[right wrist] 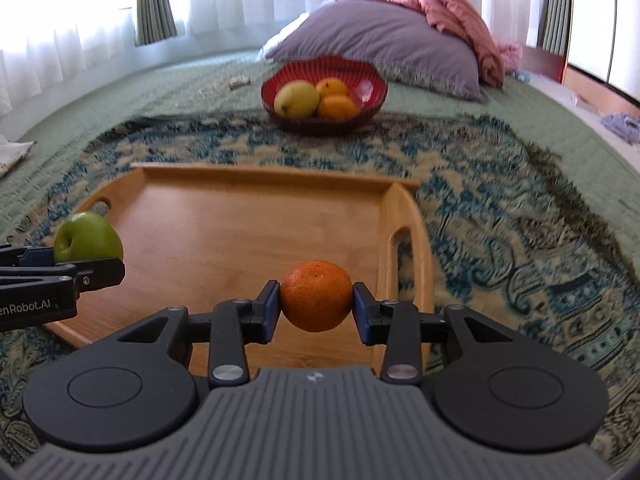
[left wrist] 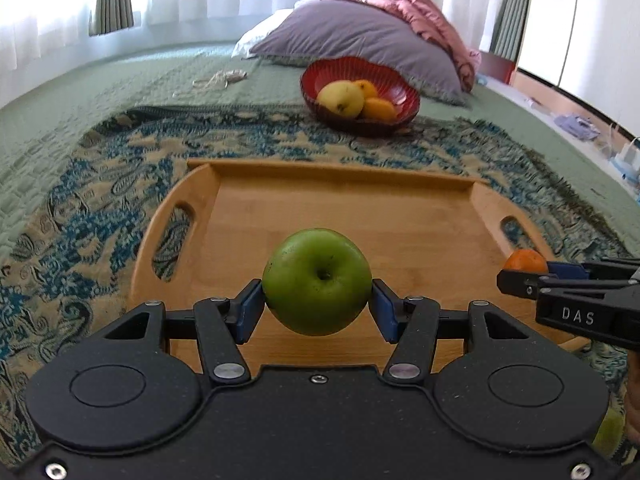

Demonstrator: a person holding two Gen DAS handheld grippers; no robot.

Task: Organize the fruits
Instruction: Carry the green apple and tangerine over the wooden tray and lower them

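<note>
My left gripper [left wrist: 318, 300] is shut on a green apple [left wrist: 317, 281] and holds it above the near part of a wooden tray [left wrist: 344, 208]. My right gripper [right wrist: 316, 306] is shut on an orange [right wrist: 316, 295] above the tray's [right wrist: 240, 220] near right corner. Each gripper shows in the other's view: the right one with the orange [left wrist: 525, 261] at the right edge, the left one with the apple [right wrist: 88, 237] at the left edge. A red bowl [left wrist: 396, 80] beyond the tray holds a yellow apple [left wrist: 341, 98] and two oranges [left wrist: 378, 109]; it also shows in the right wrist view [right wrist: 370, 80].
The tray lies on a blue and beige patterned cloth [left wrist: 100, 200] spread over a green bedspread [left wrist: 80, 100]. A grey pillow [left wrist: 360, 32] and a pink blanket [left wrist: 424, 4] lie behind the bowl. Curtains hang at the back. Small items lie at the bed's right edge [left wrist: 576, 126].
</note>
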